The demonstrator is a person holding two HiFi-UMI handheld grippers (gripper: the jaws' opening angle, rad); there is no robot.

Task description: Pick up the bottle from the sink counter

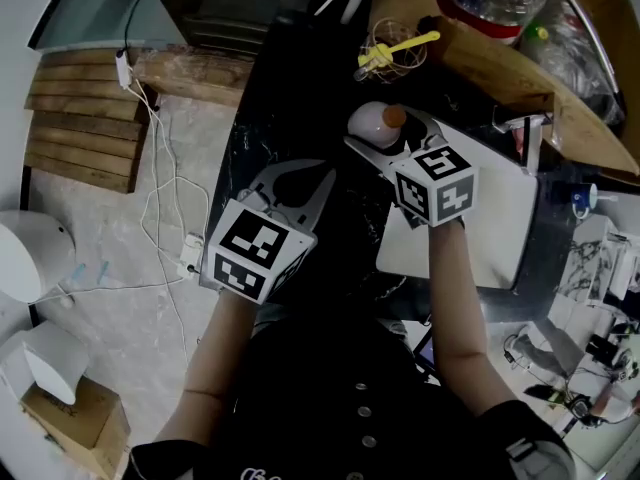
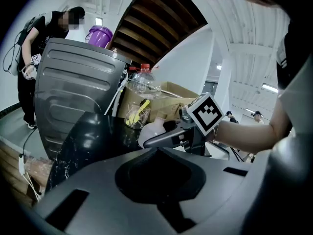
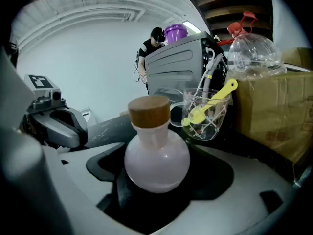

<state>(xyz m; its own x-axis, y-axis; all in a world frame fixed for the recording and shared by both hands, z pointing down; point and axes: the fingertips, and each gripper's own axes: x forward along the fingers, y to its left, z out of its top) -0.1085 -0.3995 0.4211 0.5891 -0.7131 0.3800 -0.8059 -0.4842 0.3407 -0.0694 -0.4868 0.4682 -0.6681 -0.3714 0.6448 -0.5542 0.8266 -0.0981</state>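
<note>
Right hand-held gripper (image 3: 157, 195) grips the bottle (image 3: 156, 155) by the desk (image 1: 285, 98). Left hand-held gripper (image 2: 159, 177), near-left, jaws together, empty.

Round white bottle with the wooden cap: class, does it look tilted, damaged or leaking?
Nothing stands out. The round white bottle with a wooden cap stands upright between the right tool's jaws, cap seated, with no crack or spill visible.
</note>
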